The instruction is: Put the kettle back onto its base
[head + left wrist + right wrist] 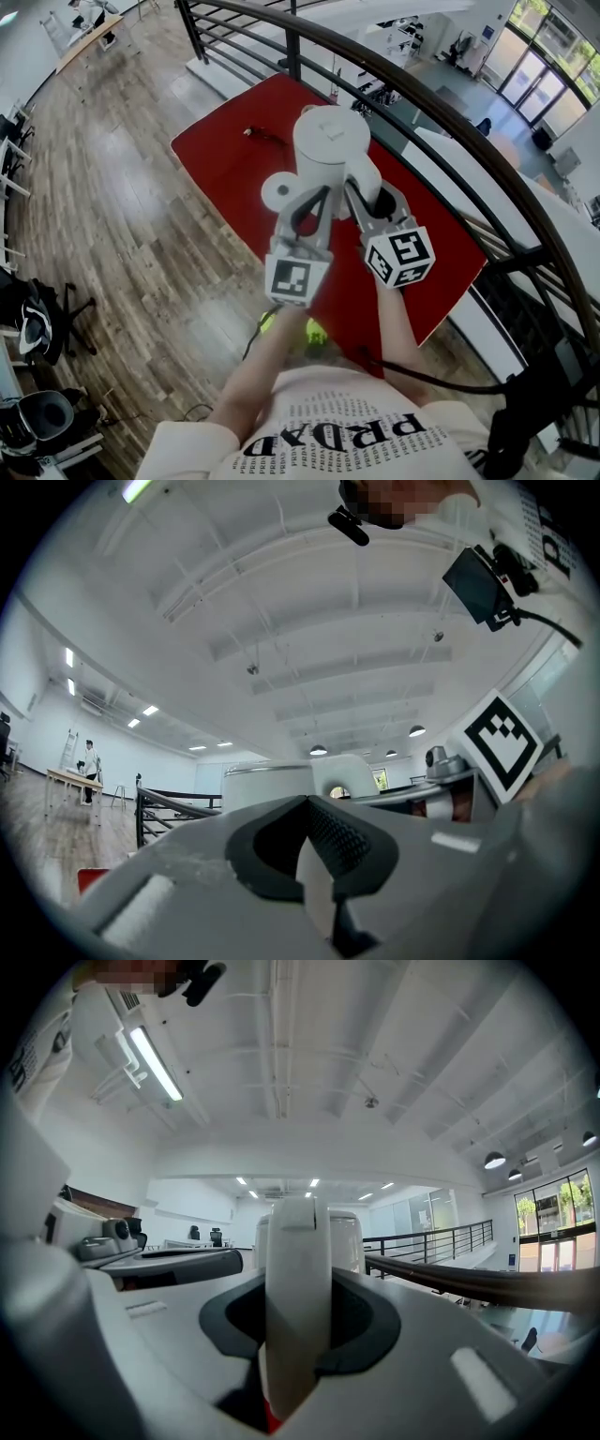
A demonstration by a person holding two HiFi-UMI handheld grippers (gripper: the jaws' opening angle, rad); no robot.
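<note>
Both forearms reach forward side by side, holding the left tongs (314,190) and right tongs (367,195) roughly level above the red worktop (220,159). The right tongs are half closed, clamped on the handle (298,1279) of the white kettle (330,141), which hangs above the worktop. The left tongs are narrow, tips together beside the kettle, with the round white base (279,192) just to their left.

Bright, even light fills the hall, daylight from the tall windows (548,66) and cool glow from ceiling strip lights (155,1063). The white kettle (330,141) almost washes out. Shadows on the red table (225,164) are faint. Both gripper views bulge like fisheyes, black at the corners, and whatever sits nearest the lens goes soft.
</note>
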